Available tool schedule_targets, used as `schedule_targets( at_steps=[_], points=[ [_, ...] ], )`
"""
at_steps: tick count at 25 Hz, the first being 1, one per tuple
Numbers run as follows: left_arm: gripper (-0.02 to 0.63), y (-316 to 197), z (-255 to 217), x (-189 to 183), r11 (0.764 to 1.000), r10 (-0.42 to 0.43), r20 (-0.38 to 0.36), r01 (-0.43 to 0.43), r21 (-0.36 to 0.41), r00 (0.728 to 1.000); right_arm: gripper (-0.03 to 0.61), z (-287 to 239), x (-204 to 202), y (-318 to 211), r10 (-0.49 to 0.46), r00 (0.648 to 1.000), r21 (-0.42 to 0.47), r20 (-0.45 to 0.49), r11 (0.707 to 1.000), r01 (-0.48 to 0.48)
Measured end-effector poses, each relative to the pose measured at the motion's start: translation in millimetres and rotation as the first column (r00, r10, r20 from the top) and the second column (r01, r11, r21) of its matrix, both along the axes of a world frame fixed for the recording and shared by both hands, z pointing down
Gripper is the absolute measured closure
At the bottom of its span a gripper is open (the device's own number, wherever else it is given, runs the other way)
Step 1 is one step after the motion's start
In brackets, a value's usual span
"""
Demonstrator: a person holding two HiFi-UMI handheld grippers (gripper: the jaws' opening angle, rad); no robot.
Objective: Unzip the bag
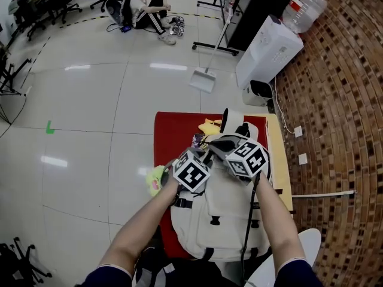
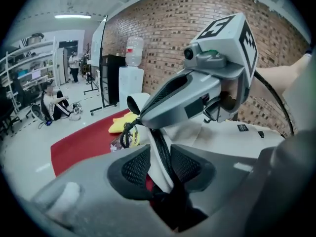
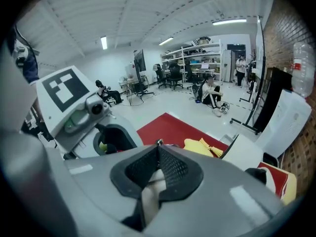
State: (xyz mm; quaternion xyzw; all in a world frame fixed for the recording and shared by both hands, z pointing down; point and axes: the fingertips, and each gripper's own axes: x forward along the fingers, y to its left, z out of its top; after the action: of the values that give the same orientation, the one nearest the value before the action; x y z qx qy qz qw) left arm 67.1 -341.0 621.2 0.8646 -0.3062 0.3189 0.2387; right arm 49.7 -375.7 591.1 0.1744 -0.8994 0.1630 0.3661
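A cream backpack [image 1: 222, 223] lies on the red-covered table [image 1: 179, 130], its top end pointing away from me. Both grippers meet at that top end. My left gripper [image 1: 205, 156] is shut on a white strip of the bag's edge with black zipper teeth [image 2: 159, 149], which runs up between its black pads [image 2: 136, 167]. My right gripper [image 1: 216, 146] reaches in from the right and just above it, seen in the left gripper view as a grey body [image 2: 187, 98]. It is shut on the small metal zipper pull [image 3: 158, 143], whose tip pokes out above the pads, with cream fabric [image 3: 150, 191] below.
A yellow thing [image 1: 210, 126] lies on the cloth beyond the bag and a yellow-green one [image 1: 157, 179] at its left edge. A white water dispenser [image 1: 266, 52] and brick wall [image 1: 341, 100] stand to the right. A dustpan [image 1: 203, 79] and a seated person [image 1: 146, 11] are on the floor.
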Motion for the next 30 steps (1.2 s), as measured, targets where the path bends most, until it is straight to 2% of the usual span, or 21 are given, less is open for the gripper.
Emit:
schedule_targets(
  at_steps=[1,4,11,18,26,30],
  points=[
    [0.485,1.3,3.5,1.8,1.000,0.006,-0.006,-0.006,-0.015,1.000,0.558,0.1,0.2,1.4,0.000,1.000,-0.005,0.004,1.000,0.000],
    [0.555,2.9,7.5,3.1,0.999,-0.001,-0.035,0.000,-0.036,0.999,0.558,0.6,5.7,-3.8,0.036,0.999,-0.006,0.016,0.999,-0.035],
    [0.566,3.2,-0.4,-6.0,0.999,-0.023,-0.040,0.022,-0.026,0.999,0.558,-9.7,29.9,-37.8,0.220,0.972,-0.026,0.087,0.975,-0.219],
    [0.568,4.1,-11.3,-21.6,0.999,-0.048,-0.052,0.047,-0.023,0.998,0.558,-15.6,77.0,-68.9,0.421,0.896,-0.078,0.137,0.907,-0.414],
    [0.572,8.1,-10.6,-31.3,0.998,-0.060,-0.054,0.058,-0.031,0.997,0.559,-4.1,127.2,-70.9,0.549,0.822,-0.133,0.155,0.836,-0.533],
    [0.574,10.8,-8.8,-33.1,0.997,-0.068,-0.051,0.066,-0.046,0.996,0.560,2.5,159.2,-65.7,0.611,0.775,-0.173,0.162,0.791,-0.587]
  ],
)
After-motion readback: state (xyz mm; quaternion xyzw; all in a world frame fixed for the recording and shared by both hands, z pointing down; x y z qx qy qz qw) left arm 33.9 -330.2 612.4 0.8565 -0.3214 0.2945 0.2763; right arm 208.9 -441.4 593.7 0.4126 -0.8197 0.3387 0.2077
